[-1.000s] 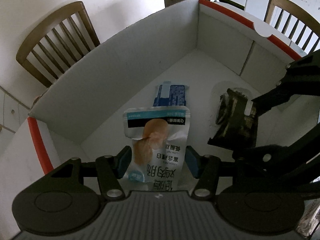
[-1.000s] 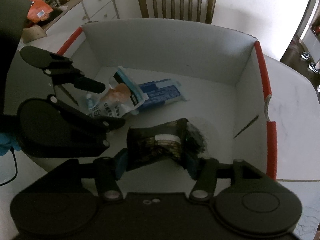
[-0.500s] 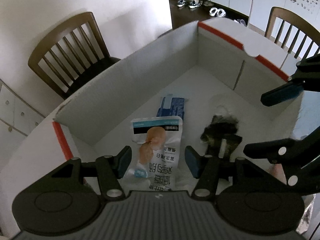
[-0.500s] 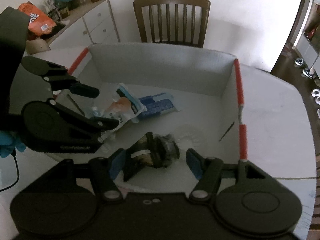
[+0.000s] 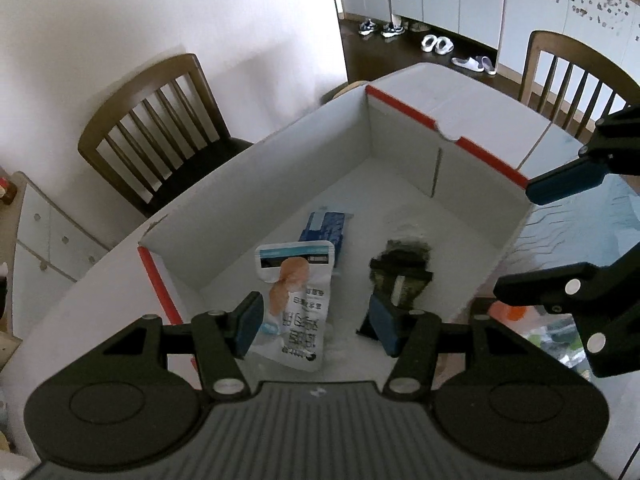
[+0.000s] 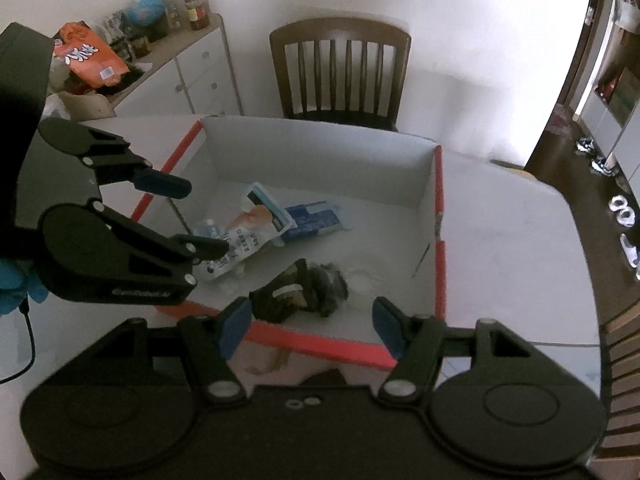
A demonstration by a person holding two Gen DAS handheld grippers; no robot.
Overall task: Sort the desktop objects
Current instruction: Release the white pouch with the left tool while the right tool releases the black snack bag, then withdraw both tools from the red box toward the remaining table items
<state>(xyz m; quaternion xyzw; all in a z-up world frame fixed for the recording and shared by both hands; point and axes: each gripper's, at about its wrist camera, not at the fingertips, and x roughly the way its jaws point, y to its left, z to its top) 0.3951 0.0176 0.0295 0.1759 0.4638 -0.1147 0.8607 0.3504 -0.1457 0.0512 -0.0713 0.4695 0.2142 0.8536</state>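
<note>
A white cardboard box with red rims [image 5: 400, 106] [image 6: 440, 200] stands on the table. Three packets lie on its floor. A white snack pouch [image 5: 298, 292] [image 6: 248, 232] rests partly on a blue packet [image 5: 324, 228] [image 6: 312, 222], and a dark packet [image 5: 404, 272] [image 6: 304, 292] lies apart. My left gripper [image 5: 316, 326] [image 6: 188, 216] hangs open above the pouch, holding nothing. Over the box's near rim my right gripper [image 6: 311, 328] [image 5: 552, 232] stands open above the dark packet, also holding nothing.
Wooden chairs [image 5: 160, 128] [image 6: 340, 72] stand at the table's far sides. A white cabinet [image 6: 192, 76] at the left carries an orange snack bag [image 6: 90, 58] and jars. A blue-gloved hand [image 6: 16, 284] holds the left gripper. Shoes [image 5: 436, 44] lie on the dark floor.
Both grippers have risen and drawn back from the box. The right jaws widened and the dark packet dropped from them onto the box floor. The pouch stays lying in the box.
</note>
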